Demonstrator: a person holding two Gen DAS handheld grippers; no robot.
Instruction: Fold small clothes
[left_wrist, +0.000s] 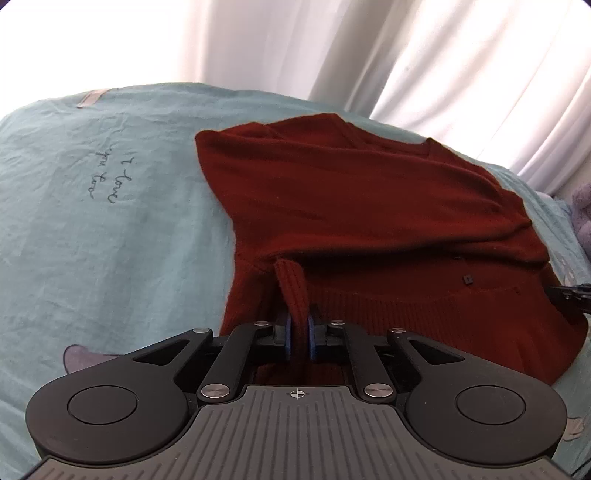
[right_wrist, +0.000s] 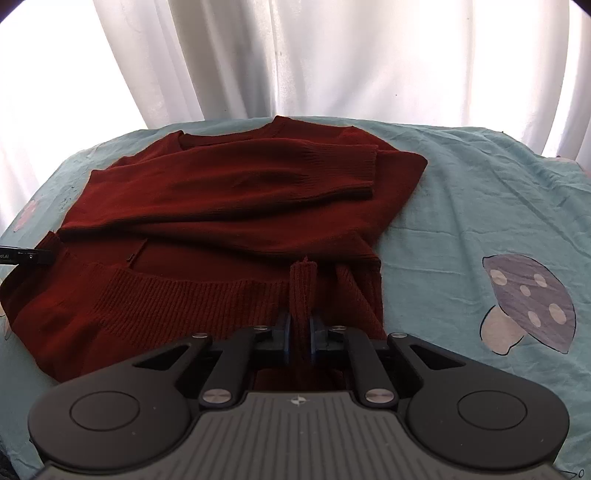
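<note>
A dark red knit sweater (left_wrist: 362, 206) lies on a light blue sheet (left_wrist: 110, 229), its sleeves folded across its body. My left gripper (left_wrist: 299, 325) is shut on the ribbed bottom hem near the sweater's left corner. In the right wrist view the sweater (right_wrist: 229, 199) fills the middle, one cuffed sleeve (right_wrist: 340, 170) lying across the chest. My right gripper (right_wrist: 300, 325) is shut on the ribbed hem near the right corner. The right gripper's tip shows at the left wrist view's right edge (left_wrist: 570, 293); the left gripper's tip shows at the right wrist view's left edge (right_wrist: 26, 256).
The sheet (right_wrist: 480, 206) has handwriting (left_wrist: 107, 177) to the left and a mushroom print (right_wrist: 524, 302) to the right. White curtains (right_wrist: 295, 55) hang behind the bed. A purple soft item (left_wrist: 581, 214) sits at the far right.
</note>
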